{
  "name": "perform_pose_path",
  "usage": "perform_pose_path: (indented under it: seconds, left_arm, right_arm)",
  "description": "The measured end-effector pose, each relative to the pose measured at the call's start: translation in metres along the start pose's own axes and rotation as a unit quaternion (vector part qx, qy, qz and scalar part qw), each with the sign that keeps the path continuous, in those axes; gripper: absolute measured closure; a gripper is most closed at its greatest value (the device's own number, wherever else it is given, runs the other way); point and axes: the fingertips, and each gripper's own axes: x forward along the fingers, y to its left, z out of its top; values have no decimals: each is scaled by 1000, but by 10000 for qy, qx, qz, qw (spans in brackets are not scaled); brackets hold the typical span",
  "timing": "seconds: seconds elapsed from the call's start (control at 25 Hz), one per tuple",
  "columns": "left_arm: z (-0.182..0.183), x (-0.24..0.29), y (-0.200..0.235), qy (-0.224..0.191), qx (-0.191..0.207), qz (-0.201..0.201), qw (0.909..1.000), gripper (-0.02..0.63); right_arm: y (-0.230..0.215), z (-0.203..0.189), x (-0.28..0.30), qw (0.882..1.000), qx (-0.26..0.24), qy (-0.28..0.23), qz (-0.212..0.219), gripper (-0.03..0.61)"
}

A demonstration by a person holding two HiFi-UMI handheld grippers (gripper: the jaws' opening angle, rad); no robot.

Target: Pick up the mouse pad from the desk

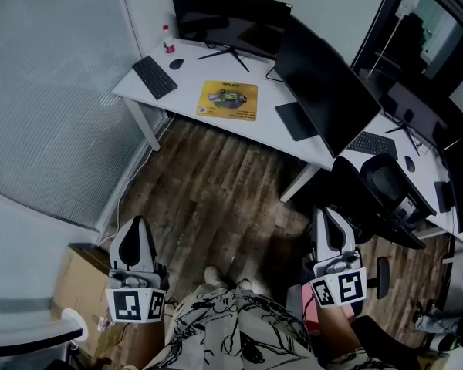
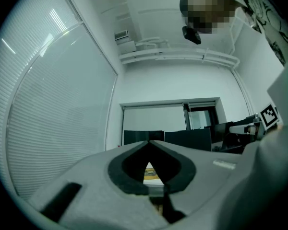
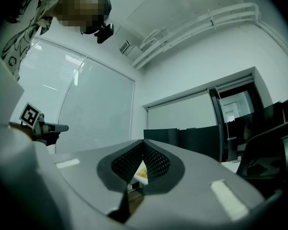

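Mouse pad (image 1: 228, 100) — yellow, flat on white desk (image 1: 216, 122), between keyboard (image 1: 154, 76) and monitor (image 1: 324, 87). Left gripper (image 1: 136, 230), right gripper (image 1: 329, 223) — jaws closed, empty, well apart from desk.

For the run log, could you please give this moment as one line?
phase: pre-reach | left gripper: shut, empty | right gripper: shut, empty | mouse pad: flat on desk

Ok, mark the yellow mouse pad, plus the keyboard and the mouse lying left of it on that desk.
mouse pad (image 1: 228, 100): head view, middle of its yellow top
keyboard (image 1: 154, 77): head view, centre of the keys
mouse (image 1: 176, 64): head view, its back
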Motion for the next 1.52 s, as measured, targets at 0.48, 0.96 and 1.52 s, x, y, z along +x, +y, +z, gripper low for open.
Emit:
perform_pose_path:
  seconds: [0.48, 0.96, 1.52]
  left_arm:
    - [-5, 3, 4, 185, 255, 135, 9994, 537]
    - [-12, 5, 4, 334, 231, 105, 9991, 356]
    - [-18, 12, 6, 561, 179, 107, 9982, 186]
  right_arm:
    - [3, 2, 2, 9999, 30, -91, 56, 516]
    - [9, -1, 4, 9997, 85, -63, 202, 386]
    - [6, -4, 7, 9998, 133, -28, 111, 204]
